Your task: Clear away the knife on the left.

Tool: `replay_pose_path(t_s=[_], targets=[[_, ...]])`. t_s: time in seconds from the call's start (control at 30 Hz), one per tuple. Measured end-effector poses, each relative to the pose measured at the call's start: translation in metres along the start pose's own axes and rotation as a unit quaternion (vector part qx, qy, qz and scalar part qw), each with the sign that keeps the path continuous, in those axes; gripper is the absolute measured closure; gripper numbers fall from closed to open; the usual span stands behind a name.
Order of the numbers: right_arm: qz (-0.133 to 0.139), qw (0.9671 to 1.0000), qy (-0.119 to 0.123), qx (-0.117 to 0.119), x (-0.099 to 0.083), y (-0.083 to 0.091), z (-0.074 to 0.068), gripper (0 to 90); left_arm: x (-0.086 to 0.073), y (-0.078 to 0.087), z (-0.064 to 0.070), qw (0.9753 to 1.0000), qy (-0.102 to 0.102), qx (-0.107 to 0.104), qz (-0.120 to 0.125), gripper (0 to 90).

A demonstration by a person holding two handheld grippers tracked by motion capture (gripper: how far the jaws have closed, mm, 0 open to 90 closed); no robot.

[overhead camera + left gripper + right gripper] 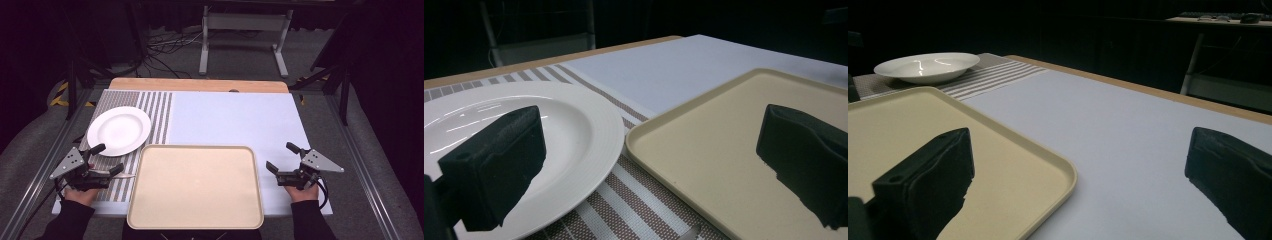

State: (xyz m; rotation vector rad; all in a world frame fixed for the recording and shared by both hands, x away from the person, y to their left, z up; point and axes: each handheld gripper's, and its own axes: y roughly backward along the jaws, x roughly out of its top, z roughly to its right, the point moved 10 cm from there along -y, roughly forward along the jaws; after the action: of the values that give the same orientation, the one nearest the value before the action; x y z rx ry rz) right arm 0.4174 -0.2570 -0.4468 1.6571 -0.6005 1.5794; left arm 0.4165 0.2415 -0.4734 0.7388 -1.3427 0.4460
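We hold the left gripper [107, 159] and right gripper [283, 156] spread wide, gripping nothing, flanking the beige tray [195, 186], whose slightly longer sides run left to right at the table's near edge.

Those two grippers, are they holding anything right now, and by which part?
Nothing is held. The left gripper and the right gripper both stand open, flanking the beige tray.

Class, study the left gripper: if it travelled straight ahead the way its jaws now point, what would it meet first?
Probably the gap where the white plate and the beige tray nearly meet. The left gripper points forward and to the right, open, over the striped placemat. Depth is unclear; the plate's rim looks slightly nearer.
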Motion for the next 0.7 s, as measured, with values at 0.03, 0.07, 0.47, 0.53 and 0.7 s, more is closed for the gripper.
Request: replay_pose_path(t_s=[0.03,0.07,0.47,0.53,0.7], targets=[[0.0,1.0,0.002,0.001,0.0,0.0,-0.001,0.2,0.0,0.0,0.0,1.0,-0.001,-0.002,0.0,0.3],[0.0,1.0,0.003,0.002,0.0,0.0,-0.001,0.2,0.001,0.0,0.0,1.0,-0.001,-0.002,0.0,0.3],[-0.001,0.9999,0.009,0.008,0.0,-0.001,-0.003,0.2,0.002,-0.002,0.006,0.9997,0.003,-0.024,-0.001,0.1],[-0.001,0.9999,0.01,0.009,0.001,-0.001,-0.003,0.2,0.003,-0.003,0.008,0.9996,0.0,-0.028,0.0,0.1],[-0.001,0.9999,0.01,0.011,0.001,-0.001,-0.004,0.2,0.009,-0.003,0.012,0.9992,-0.001,-0.035,0.018,0.2]])
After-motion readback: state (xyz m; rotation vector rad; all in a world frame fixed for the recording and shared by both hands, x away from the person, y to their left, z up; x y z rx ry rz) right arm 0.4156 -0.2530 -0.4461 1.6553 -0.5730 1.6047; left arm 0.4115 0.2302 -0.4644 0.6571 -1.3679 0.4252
